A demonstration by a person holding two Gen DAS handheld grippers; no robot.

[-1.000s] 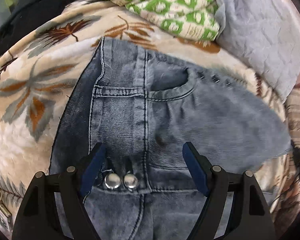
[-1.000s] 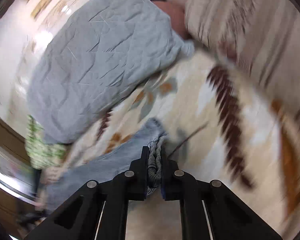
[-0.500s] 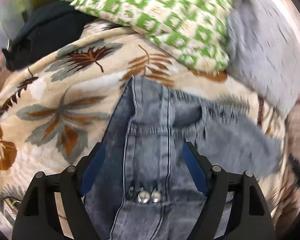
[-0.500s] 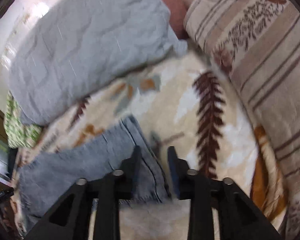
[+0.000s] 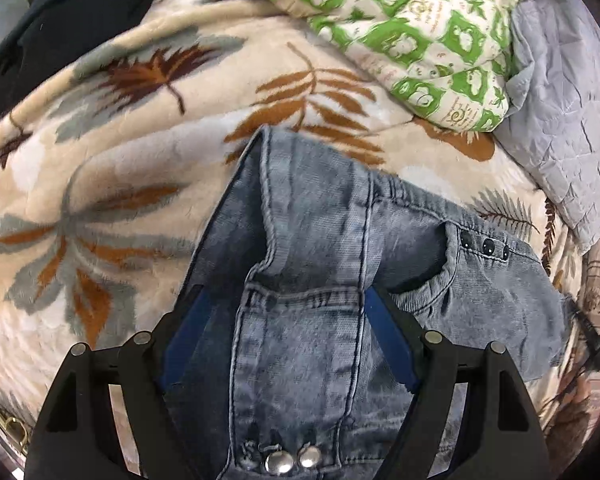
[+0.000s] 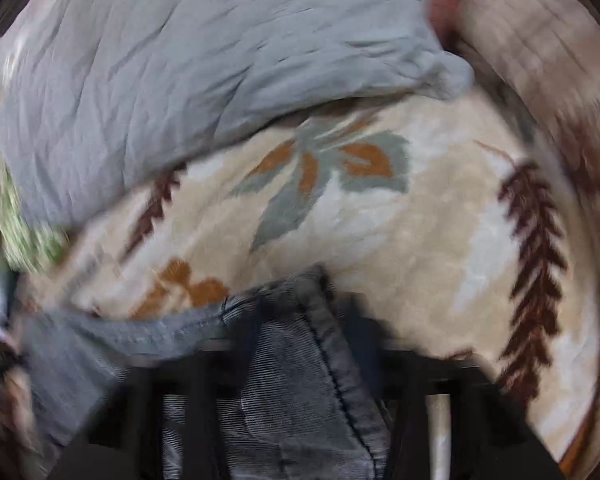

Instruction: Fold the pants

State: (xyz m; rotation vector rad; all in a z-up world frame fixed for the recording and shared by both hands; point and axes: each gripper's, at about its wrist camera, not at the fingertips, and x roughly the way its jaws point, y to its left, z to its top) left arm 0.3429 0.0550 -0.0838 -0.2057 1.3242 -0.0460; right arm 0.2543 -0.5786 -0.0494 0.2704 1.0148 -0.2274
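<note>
Grey-blue jeans (image 5: 480, 304) lie on a leaf-patterned blanket (image 5: 120, 160), waistband and two metal buttons (image 5: 292, 460) nearest the left wrist camera. My left gripper (image 5: 285, 292) hovers over the waistband. Its blue pads (image 5: 184, 336) stand wide apart, a raised denim fold lies between them, and they do not press on it. The right wrist view is blurred. My right gripper (image 6: 308, 320) is closing, and a seamed edge of the jeans (image 6: 300, 400) rises between its dark fingers and drapes over them.
A green-and-white patterned pillow (image 5: 412, 28) and a grey quilted cover (image 5: 560, 120) lie beyond the jeans. Dark clothing (image 5: 60, 20) sits at the far left. The grey cover (image 6: 180, 60) and a striped brown cushion (image 6: 540, 40) border the blanket (image 6: 400, 240).
The left gripper slid across the waistband, so the buttons now sit lower in view. The right gripper let go of the hem, opened, shifted over the denim and closed on it again.
</note>
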